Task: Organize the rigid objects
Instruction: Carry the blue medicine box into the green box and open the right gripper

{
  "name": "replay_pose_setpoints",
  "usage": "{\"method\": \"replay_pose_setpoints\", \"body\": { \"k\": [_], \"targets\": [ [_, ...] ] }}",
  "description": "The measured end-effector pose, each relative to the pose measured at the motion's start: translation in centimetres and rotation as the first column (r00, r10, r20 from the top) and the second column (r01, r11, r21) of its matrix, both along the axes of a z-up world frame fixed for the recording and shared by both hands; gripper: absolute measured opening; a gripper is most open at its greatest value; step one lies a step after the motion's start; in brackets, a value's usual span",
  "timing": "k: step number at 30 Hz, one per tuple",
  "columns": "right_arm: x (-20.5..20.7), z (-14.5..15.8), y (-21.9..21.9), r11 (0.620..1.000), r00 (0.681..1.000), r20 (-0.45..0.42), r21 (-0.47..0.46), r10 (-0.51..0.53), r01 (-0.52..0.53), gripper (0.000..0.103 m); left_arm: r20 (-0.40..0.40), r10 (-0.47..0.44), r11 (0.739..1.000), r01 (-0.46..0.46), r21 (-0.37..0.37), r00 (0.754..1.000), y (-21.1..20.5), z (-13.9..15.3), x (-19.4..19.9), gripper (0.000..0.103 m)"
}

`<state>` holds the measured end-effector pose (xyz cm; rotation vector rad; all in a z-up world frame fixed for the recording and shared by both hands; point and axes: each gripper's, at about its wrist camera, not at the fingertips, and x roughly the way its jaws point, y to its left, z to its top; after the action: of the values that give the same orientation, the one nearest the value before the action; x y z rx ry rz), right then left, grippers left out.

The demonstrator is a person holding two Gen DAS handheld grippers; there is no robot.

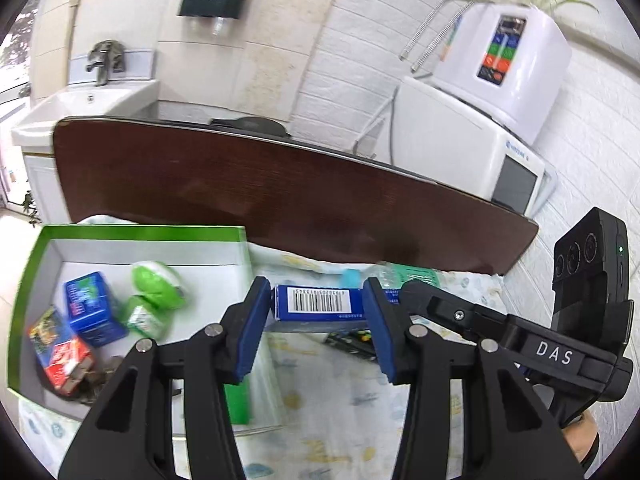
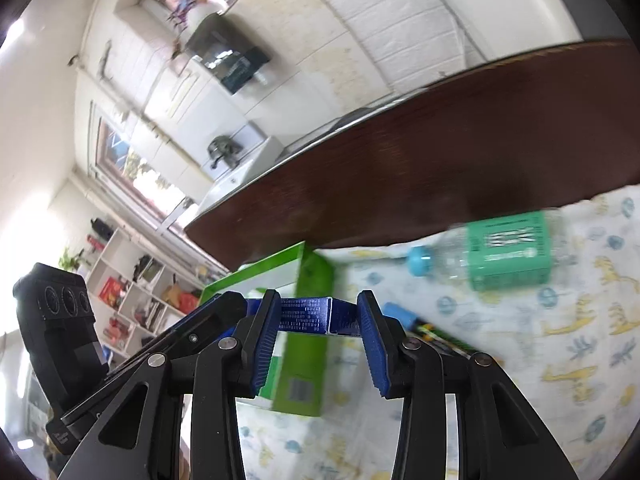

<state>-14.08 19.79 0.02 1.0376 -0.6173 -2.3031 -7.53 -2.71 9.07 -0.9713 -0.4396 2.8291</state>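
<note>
Now | 1 blue box gripped by both tools: L, R | 1 bottle

Both wrist views close, low, sharing blue carton

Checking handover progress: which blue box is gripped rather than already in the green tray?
The barcoded blue box, clamped between both grippers; the other blue box lies inside the green tray.
</note>
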Motion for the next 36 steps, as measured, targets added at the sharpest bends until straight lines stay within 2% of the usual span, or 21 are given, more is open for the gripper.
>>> {"method": "replay_pose_setpoints", "body": {
  "k": [9,15,23,30,36],
  "targets": [
    [0.5,-0.4,-9.5,0.988,0.988,0.02,0.019,0.153,-0.154,0.043,-0.009,0.131,0.99,-0.13,0.049,0.991,-8.0,-0.6,4.2,0.046],
    [1.1,-1.3,-14.3,0.976,0.977,0.043,0.055,0.209,-0.211,0.043,0.01,0.173,0.981,-0.174,0.085,0.985,-11.2,-2.0,5.9,0.046],
    [1.2,-2.6,-17.3,0.966,0.969,0.073,0.093,0.235,-0.241,0.043,0.02,0.201,0.972,-0.202,0.121,0.979,-13.7,-3.2,6.4,0.045],
    [0.7,-1.9,-18.9,0.964,0.971,0.044,0.116,0.235,-0.239,0.043,0.001,0.21,0.971,-0.208,0.119,0.978,-15.0,-2.9,5.9,0.046],
    [0.3,-2.0,-19.6,0.964,0.975,0.035,0.147,0.217,-0.22,0.043,0.02,0.193,0.972,-0.193,0.131,0.981,-15.2,-3.8,5.0,0.046]
  ]
}}
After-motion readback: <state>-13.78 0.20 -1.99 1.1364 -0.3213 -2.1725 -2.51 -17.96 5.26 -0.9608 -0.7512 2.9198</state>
